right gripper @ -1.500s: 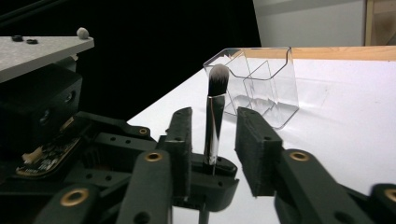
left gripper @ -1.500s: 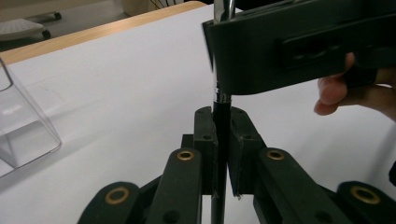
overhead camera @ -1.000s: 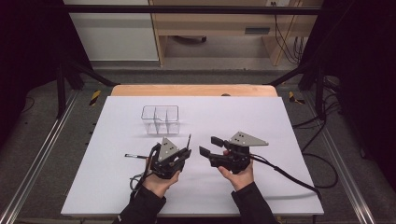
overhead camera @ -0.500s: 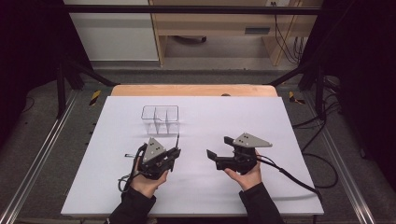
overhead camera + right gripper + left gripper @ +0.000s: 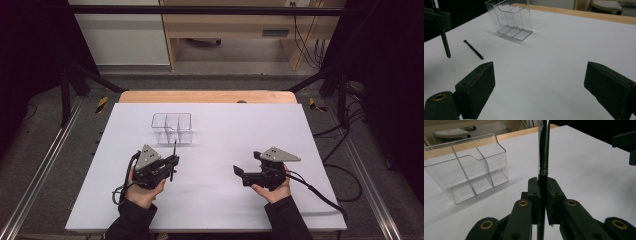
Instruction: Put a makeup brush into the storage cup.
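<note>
A white table [image 5: 215, 200] stands in a dim room, a wooden edge along its far side. The left gripper [image 5: 543, 192] has its jaws clamped on a slim pen-like stick [image 5: 543, 157], black below and silvery above, held upright above the table. Just beyond it stands a clear three-compartment organiser [image 5: 172, 127]. The right gripper [image 5: 242, 174], well apart to the right, has its jaws spread wide with nothing between them. A second black stick [image 5: 473, 49] lies flat on the table near the organiser.
</note>
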Motion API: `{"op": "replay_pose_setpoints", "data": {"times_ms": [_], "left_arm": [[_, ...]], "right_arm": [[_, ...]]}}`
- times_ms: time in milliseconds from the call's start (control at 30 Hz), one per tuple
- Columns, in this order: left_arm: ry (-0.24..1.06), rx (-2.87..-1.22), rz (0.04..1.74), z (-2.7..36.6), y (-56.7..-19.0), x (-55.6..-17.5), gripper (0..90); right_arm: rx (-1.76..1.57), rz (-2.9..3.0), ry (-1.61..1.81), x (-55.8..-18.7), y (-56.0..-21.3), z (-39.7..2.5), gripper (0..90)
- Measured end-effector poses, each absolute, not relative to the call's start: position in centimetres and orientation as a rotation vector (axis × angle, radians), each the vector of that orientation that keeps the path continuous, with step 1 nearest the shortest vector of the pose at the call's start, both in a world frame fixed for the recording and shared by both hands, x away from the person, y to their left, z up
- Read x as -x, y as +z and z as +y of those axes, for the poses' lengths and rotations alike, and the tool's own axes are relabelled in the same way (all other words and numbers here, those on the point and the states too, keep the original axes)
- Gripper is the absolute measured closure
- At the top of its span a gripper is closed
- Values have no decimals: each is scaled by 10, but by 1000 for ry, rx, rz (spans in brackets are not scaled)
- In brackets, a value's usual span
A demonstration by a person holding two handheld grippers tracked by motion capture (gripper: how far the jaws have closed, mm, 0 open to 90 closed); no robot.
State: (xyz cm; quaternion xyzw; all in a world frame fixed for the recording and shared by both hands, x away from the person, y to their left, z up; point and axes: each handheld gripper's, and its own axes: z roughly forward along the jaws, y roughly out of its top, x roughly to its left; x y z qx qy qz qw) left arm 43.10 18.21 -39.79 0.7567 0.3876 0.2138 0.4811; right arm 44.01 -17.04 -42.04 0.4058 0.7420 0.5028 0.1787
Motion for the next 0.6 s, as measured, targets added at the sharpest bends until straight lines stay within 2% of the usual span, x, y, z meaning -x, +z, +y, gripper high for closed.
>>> {"op": "replay_pose_setpoints", "data": {"times_ms": [600], "left_arm": [[552, -1781, 968, 205, -376, -439, 825]], "right_arm": [[-1196, 2077, 1365, -439, -425, -185, 73]]}}
